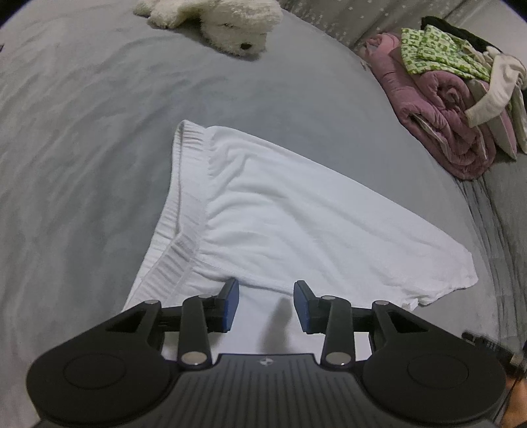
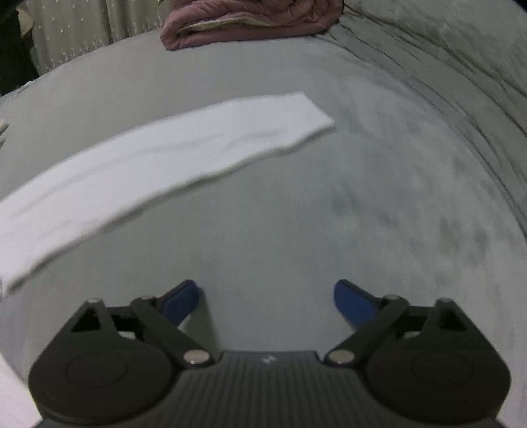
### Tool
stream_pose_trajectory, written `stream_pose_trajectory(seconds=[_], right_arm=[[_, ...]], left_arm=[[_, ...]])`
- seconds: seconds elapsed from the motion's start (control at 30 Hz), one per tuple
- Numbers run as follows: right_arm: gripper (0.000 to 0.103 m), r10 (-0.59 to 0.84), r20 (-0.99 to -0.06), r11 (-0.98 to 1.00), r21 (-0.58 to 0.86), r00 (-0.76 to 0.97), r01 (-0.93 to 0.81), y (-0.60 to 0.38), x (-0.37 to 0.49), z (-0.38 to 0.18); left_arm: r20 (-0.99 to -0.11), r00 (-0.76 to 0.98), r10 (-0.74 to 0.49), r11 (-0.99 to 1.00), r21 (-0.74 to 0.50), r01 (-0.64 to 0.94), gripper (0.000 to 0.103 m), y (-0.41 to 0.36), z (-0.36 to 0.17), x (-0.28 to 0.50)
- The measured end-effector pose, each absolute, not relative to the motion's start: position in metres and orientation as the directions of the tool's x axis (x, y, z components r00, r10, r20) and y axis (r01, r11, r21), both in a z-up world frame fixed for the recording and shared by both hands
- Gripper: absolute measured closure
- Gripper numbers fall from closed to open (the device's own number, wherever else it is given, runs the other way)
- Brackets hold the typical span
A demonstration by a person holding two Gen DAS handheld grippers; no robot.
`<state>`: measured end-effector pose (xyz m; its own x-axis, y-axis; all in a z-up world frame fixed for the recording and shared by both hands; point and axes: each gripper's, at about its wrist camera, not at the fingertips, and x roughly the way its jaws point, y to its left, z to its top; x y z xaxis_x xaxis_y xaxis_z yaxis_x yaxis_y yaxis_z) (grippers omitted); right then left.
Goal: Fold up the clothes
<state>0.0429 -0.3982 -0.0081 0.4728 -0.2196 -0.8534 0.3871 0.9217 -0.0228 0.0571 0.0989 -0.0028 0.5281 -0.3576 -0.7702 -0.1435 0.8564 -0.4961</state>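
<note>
White shorts (image 1: 296, 210) lie flat on a grey bedspread (image 1: 82, 148), elastic waistband (image 1: 184, 197) toward the plush dog (image 1: 227, 26). The left gripper (image 1: 266, 304) hovers over the near edge, jaws partly open and empty. The right gripper (image 2: 266, 299), jaws wide and empty, hangs over bare bedding beside the garment. Soft, light and limp, the fabric looks best pinched at the thicker waistband or hem corners.

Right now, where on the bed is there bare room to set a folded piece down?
Bare grey sheet lies left of the white shorts, below the plush dog. More lies right of the shorts' leg, ahead of the right gripper. The clothes pile crowds the far right.
</note>
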Motion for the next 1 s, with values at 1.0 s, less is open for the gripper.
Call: stream_pose_trajectory(seconds=[1.0], right_arm=[[0.0, -0.289, -0.756, 0.893, 0.008, 0.587, 0.45, -0.375, -0.009, -0.016]], left_arm=[[-0.785, 0.525, -0.329, 0.876, -0.462, -0.141, 0.056, 0.101, -0.002, 0.056]])
